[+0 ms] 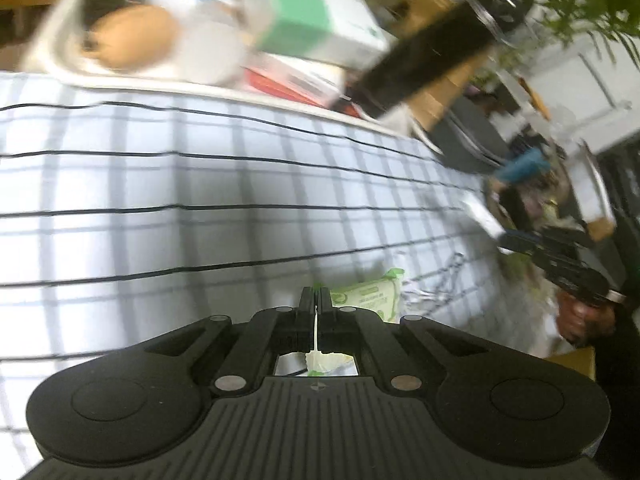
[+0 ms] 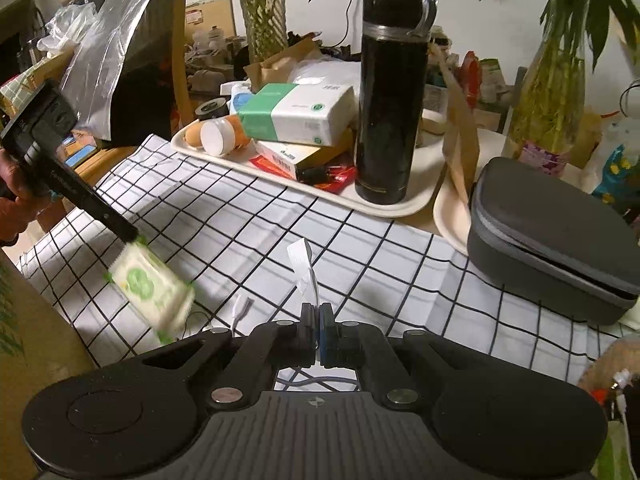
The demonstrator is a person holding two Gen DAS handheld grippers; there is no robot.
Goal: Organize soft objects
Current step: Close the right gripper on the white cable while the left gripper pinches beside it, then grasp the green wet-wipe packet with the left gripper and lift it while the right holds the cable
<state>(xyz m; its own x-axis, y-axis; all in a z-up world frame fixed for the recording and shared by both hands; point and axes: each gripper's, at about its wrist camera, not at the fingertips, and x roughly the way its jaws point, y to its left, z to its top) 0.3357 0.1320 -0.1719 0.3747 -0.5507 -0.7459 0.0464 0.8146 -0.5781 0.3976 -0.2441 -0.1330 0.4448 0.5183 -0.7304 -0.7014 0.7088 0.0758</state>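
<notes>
A soft green-and-white wipes pack [image 2: 150,288] hangs tilted above the checked cloth [image 2: 248,232] at the left. My left gripper [image 2: 132,236] is shut on its top seam, held by a hand. In the left wrist view the seam runs between the shut left gripper [image 1: 316,296], and the pack [image 1: 368,294] dangles just beyond it. My right gripper [image 2: 319,310] is shut on a thin white strap [image 2: 302,264] that sticks up past the tips. From the left wrist it appears blurred at the right edge as the right gripper [image 1: 504,240].
A cream tray [image 2: 400,208] at the back holds a tall black flask [image 2: 390,92], a green-and-white tissue box [image 2: 296,114], small boxes and an egg [image 2: 194,134]. A grey zip case [image 2: 552,224] lies right. Glass vases with plants [image 2: 548,92] and a paper bag [image 2: 462,140] stand behind.
</notes>
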